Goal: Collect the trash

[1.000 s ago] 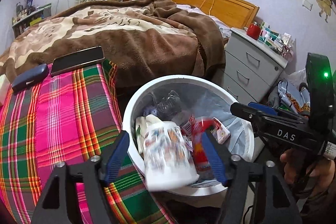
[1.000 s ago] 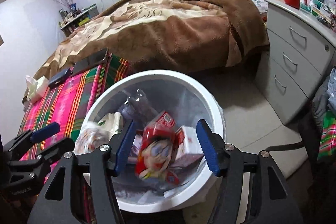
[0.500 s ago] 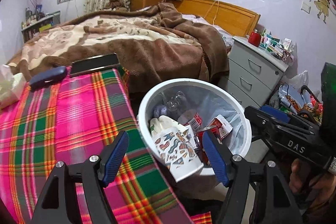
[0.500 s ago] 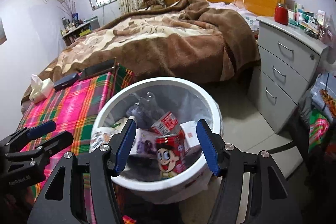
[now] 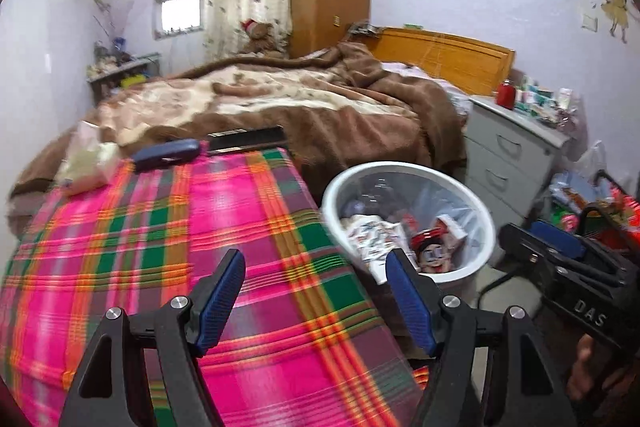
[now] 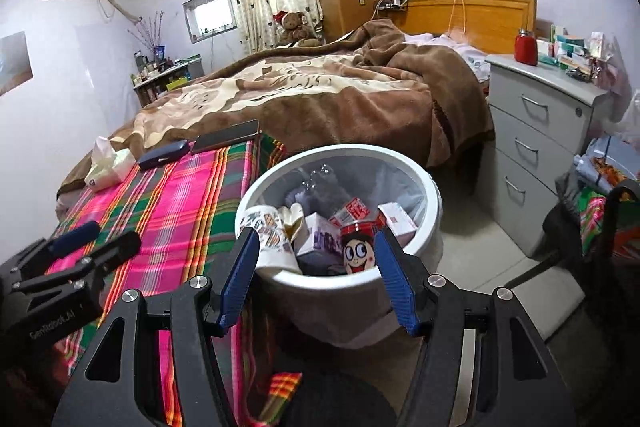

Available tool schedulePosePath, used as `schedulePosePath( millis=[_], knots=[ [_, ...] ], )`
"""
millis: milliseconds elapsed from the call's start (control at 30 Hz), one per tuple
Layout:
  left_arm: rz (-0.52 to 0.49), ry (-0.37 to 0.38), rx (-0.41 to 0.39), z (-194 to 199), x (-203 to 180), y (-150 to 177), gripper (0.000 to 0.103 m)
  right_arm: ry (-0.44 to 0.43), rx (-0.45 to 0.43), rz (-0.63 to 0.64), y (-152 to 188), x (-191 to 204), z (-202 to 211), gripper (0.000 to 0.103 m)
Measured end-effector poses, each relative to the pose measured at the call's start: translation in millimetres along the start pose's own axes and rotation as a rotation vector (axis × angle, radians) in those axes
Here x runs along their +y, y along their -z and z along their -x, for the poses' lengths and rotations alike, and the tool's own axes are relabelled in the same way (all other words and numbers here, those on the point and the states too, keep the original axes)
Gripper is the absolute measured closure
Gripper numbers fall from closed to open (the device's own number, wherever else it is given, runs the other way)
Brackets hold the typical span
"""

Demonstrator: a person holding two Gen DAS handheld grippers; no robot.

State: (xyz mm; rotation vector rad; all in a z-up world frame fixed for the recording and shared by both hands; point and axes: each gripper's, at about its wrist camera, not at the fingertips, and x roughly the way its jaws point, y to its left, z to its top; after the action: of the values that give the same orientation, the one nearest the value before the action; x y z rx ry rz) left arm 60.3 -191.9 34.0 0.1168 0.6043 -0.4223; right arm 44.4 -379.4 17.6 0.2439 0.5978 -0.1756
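— Where's the trash now?

— In the white bin [image 6: 434, 195], just ahead of my right gripper [image 6: 312, 279]: printed cup [image 6: 268, 227], cartoon can [image 6: 358, 253], cartons. Both my grippers stand wide, holding nothing.

— Which step?

— Drop looks done. My left gripper [image 5: 316, 301] hangs over the plaid cloth [image 5: 160, 235]; beyond its fingers lie a dark case [image 5: 166, 154] and tissue pack [image 5: 86, 163]. Next I'd look for leftover rubbish.

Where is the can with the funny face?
In the right wrist view, the red can stands inside the white bin, near its front rim, beside the patterned cup.
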Motion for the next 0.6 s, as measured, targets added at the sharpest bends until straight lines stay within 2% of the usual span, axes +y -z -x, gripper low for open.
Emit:
schedulePosePath(
  millis=[167, 267, 600],
  knots=[
    [0.016, 0.011, -0.013, 12.7, 3.9, 11.5, 0.031, -0.001, -0.016, -0.012, 8.1, 4.5, 2.7, 0.042],
    [0.007, -0.02, -0.025, 16.6, 3.0, 15.4, 0.031, 0.005, -0.027, 0.007, 13.0, 9.5, 5.2, 0.042],
    [0.011, -0.033, -0.011, 19.2, 3.1, 23.6, 0.031, -0.004, -0.024, -0.008, 20.6, 12.7, 10.5, 0.042]
  ],
)
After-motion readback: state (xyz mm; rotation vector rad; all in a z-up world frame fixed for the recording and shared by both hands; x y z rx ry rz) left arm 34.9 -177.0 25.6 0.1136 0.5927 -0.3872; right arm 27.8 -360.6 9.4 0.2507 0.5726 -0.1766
